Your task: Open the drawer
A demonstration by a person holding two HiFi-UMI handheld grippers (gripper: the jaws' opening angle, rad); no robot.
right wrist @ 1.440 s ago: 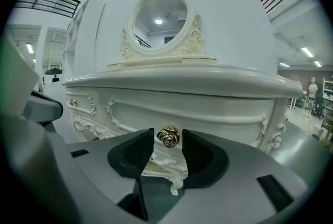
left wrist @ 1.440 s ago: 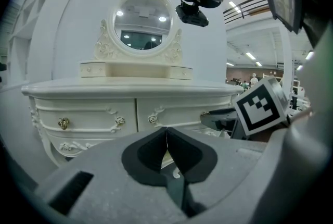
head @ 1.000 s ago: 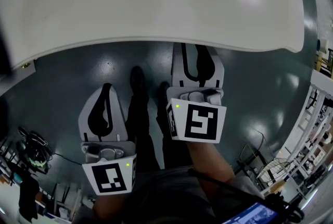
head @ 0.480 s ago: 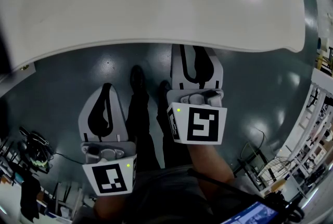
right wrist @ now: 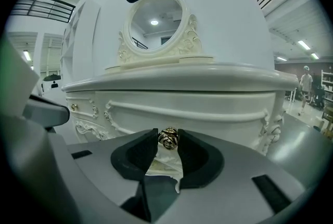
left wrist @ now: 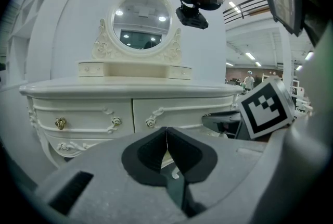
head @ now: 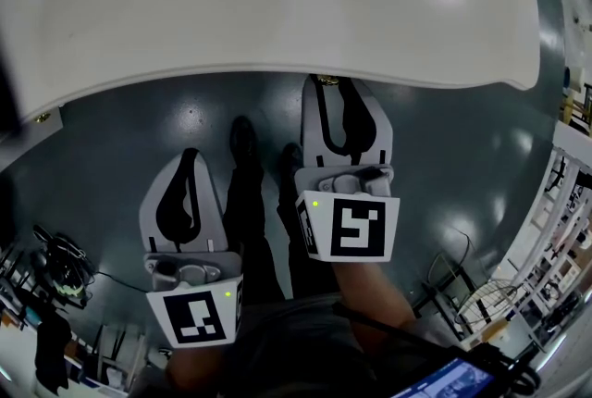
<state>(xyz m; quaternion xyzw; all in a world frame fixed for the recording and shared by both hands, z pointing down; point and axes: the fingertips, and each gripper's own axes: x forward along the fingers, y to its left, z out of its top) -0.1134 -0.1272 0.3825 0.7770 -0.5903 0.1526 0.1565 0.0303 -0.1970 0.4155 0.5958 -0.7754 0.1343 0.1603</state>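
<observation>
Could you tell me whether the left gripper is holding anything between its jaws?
No, the left gripper has its jaws pressed together with nothing between them.

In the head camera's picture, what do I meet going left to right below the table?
The left gripper → person's dark shoes → right gripper, its jaws just closed onto the gold knob.
</observation>
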